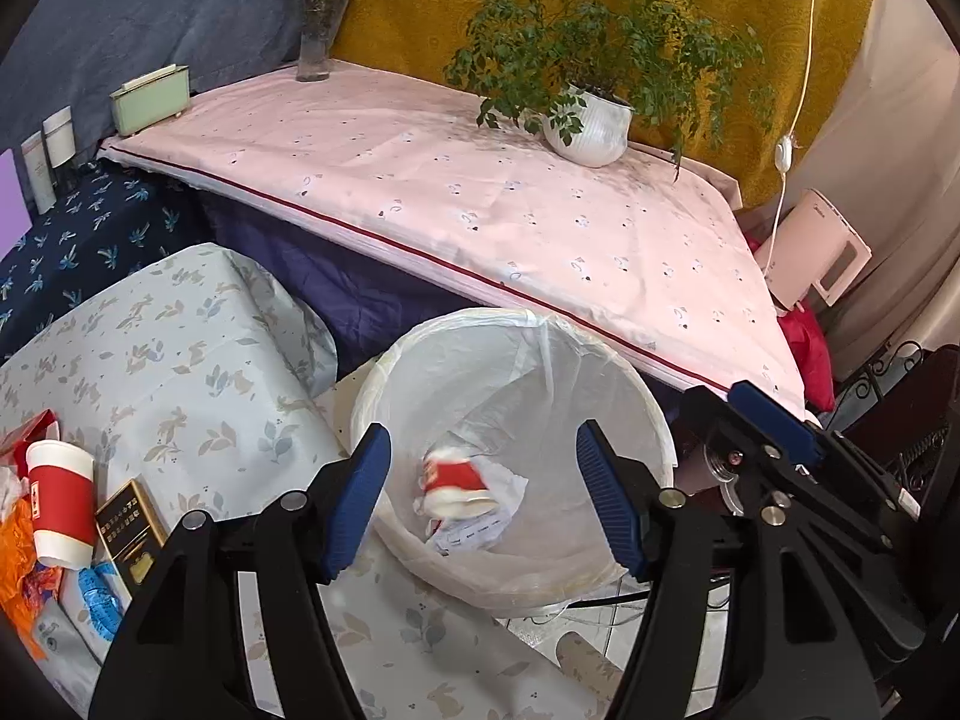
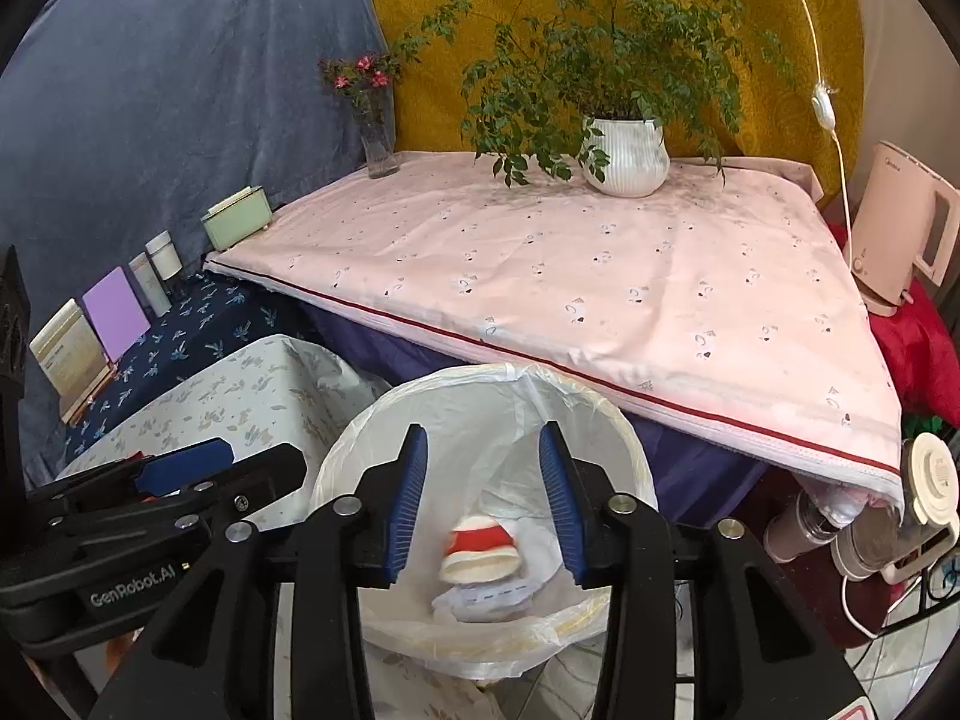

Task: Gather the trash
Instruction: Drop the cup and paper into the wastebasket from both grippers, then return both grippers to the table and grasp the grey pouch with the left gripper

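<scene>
Both claws, left (image 1: 483, 495) and right (image 2: 483, 501), hang spread and empty over the bin (image 1: 651, 414); one crushed cup (image 1: 453, 480) lies below. Swinging left for the upright cup (image 1: 60, 501) risks toppling it.

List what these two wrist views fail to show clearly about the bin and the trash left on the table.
- Red and white cup in the bin: motion-blurred in both views, so whether it has landed is unclear.
- Papers under it: print too small to read.
- Table trash pile: cut off by the left wrist view's edge; the left gripper hides it in the right wrist view.
- Bin's base: hidden behind the right gripper.
</scene>
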`<state>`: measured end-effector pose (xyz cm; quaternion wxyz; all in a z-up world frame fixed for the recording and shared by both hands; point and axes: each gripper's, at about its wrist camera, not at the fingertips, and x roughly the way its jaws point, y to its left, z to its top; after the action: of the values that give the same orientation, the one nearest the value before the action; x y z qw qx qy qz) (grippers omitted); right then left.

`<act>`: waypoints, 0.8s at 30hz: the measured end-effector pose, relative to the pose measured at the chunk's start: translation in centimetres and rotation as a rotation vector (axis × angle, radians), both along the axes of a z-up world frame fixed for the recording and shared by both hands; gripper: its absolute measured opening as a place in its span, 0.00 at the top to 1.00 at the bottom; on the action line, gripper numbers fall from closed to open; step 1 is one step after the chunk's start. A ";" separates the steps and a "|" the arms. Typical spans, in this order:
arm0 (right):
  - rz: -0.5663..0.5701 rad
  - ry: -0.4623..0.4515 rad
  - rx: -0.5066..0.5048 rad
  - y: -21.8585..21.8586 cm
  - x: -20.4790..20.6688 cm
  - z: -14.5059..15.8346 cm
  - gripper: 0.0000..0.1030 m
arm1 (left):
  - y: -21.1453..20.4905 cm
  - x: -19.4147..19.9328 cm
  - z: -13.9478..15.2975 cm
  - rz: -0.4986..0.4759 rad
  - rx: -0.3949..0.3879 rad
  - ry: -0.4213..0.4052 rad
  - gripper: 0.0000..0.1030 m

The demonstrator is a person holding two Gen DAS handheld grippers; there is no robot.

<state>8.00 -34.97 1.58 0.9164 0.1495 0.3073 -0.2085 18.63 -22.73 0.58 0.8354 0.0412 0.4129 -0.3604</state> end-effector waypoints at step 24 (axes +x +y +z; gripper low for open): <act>0.178 -0.034 -0.025 11.9 -0.5 2.3 0.37 | 16.6 -1.2 0.4 0.339 -0.008 0.019 0.30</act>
<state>7.47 -23.05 3.92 0.9382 0.1135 0.3010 -0.1274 17.48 -6.17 1.01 0.8805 -0.0357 0.4203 -0.2164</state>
